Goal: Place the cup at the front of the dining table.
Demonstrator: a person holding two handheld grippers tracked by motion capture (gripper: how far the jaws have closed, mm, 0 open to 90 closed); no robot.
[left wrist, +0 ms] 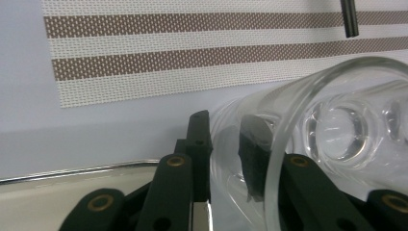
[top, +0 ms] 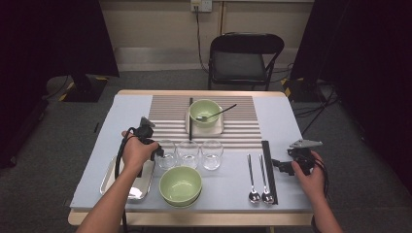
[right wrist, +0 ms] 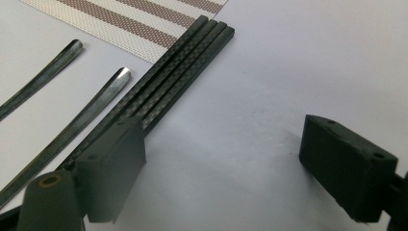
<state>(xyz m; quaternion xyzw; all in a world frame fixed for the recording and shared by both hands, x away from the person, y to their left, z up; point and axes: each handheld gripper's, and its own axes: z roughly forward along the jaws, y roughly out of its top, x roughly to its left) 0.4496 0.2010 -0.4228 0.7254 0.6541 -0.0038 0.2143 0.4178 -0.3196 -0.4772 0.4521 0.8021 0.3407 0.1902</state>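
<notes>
Three clear glasses stand in a row at mid table. My left gripper (top: 158,151) is at the leftmost glass (top: 166,154). In the left gripper view its jaws (left wrist: 225,144) straddle the wall of that glass (left wrist: 337,125), one jaw outside and one inside, with a small gap still showing, so the gripper is open. My right gripper (top: 286,165) rests low at the right of the table, jaws wide open (right wrist: 226,168) over bare cloth. The black chopsticks (right wrist: 178,72) lie just beside its left jaw, and nothing is between its fingers.
A green bowl (top: 180,185) sits at the front, with a metal tray (top: 112,182) to its left. Another green bowl (top: 204,111) holding a spoon sits on the striped mat (top: 243,121). Two spoons (top: 252,179) lie beside the chopsticks (top: 268,170). A black chair (top: 243,58) stands behind the table.
</notes>
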